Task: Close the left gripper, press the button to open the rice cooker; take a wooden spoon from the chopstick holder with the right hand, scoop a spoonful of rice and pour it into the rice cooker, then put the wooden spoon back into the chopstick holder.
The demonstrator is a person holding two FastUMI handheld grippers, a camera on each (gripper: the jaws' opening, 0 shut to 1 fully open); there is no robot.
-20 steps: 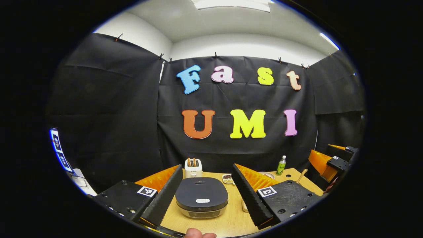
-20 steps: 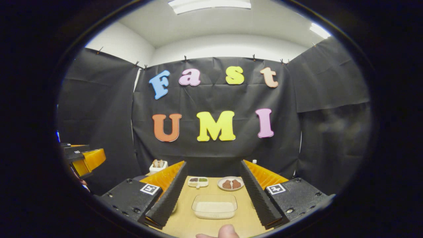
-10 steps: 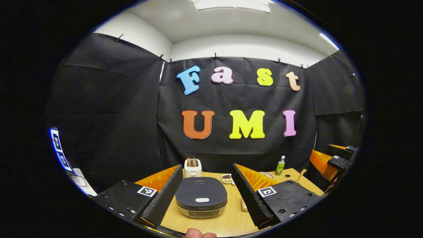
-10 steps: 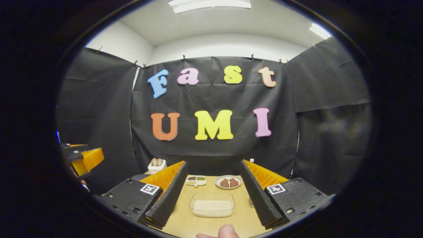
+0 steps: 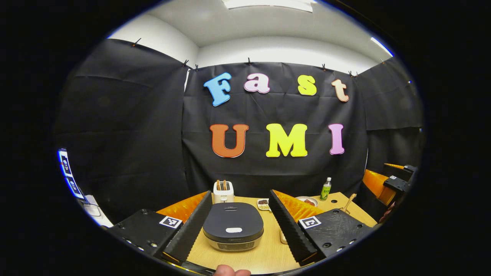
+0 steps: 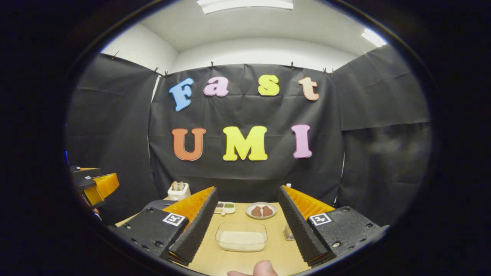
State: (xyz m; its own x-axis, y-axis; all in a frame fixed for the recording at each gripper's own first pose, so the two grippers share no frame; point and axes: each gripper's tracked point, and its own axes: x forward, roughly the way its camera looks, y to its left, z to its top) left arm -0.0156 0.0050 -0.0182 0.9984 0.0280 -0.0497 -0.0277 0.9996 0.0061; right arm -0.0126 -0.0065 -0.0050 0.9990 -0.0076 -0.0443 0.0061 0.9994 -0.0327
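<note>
Here I count one rice cooker (image 5: 233, 231), lid down, on the bench (image 5: 268, 253) between my left gripper's (image 5: 239, 199) spread fingers, which hold nothing. One toaster (image 5: 223, 191) with two slices stands behind it, one green bottle (image 5: 326, 189) farther right, and one wooden spoon (image 5: 349, 202) leans near it. My right gripper (image 6: 247, 195) is likewise spread and holds nothing, framing one clear tray of rice (image 6: 241, 241). Beyond sit one plate (image 6: 261, 210) with two brown pieces and one divided dish (image 6: 224, 207).
</note>
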